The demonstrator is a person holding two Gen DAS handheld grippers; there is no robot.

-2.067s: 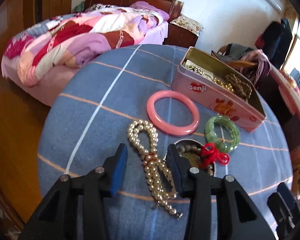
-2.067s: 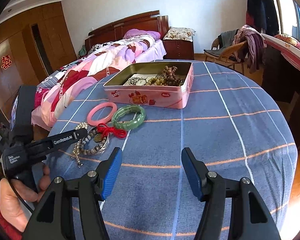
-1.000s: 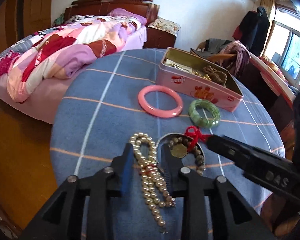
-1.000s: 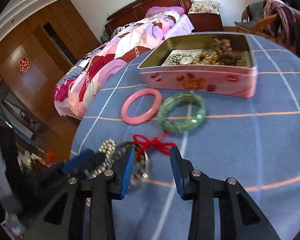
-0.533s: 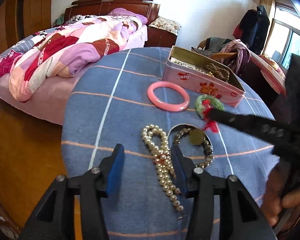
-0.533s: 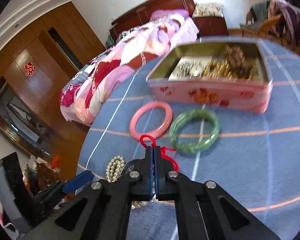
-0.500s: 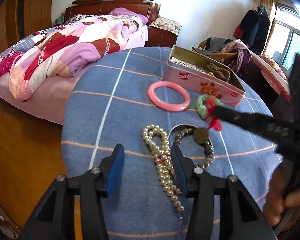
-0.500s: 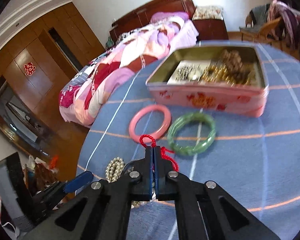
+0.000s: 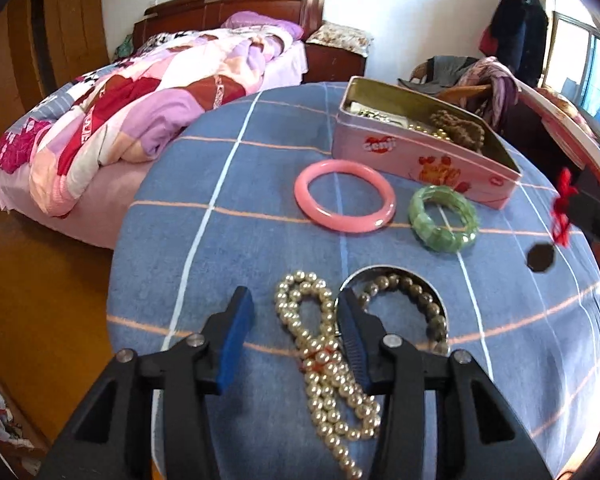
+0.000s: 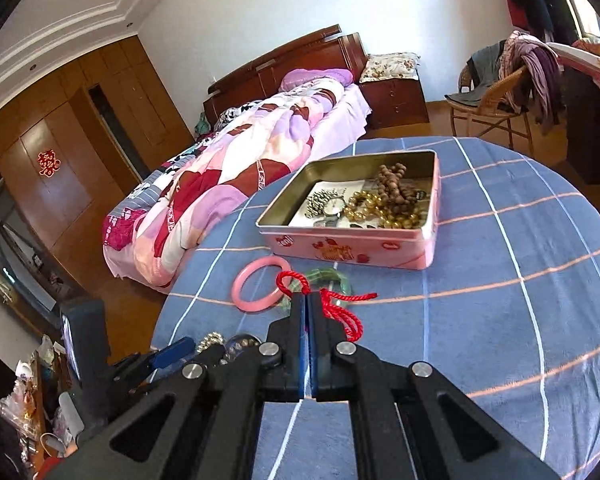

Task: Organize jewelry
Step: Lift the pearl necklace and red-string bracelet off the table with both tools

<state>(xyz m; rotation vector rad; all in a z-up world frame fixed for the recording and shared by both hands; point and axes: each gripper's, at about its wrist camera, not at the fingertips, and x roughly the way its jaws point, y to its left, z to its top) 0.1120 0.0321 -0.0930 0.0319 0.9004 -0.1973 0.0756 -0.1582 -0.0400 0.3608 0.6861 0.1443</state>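
My right gripper point(image 10: 307, 303) is shut on a red cord point(image 10: 332, 304) and holds it in the air; in the left wrist view the cord point(image 9: 562, 208) hangs at the right with a dark pendant point(image 9: 541, 257) below it. My left gripper point(image 9: 292, 314) is open, its fingers on either side of a pearl necklace point(image 9: 320, 356) on the blue tablecloth. A pink bangle point(image 9: 344, 196) and a green bangle point(image 9: 443, 218) lie in front of the open pink tin point(image 9: 416, 156). The tin point(image 10: 352, 246) holds several bead strings.
A thin metal bangle point(image 9: 396, 270) and a dark bead bracelet point(image 9: 420, 300) lie to the right of the pearls. The round table edge point(image 9: 118, 264) drops off at the left. A bed point(image 9: 140, 92) stands beyond, and a chair with clothes point(image 10: 500, 92) at the far right.
My right gripper shut on the red cord and lifted it up and to the right, carrying the pendant off the bead bracelet. My left gripper opened around the pearls.
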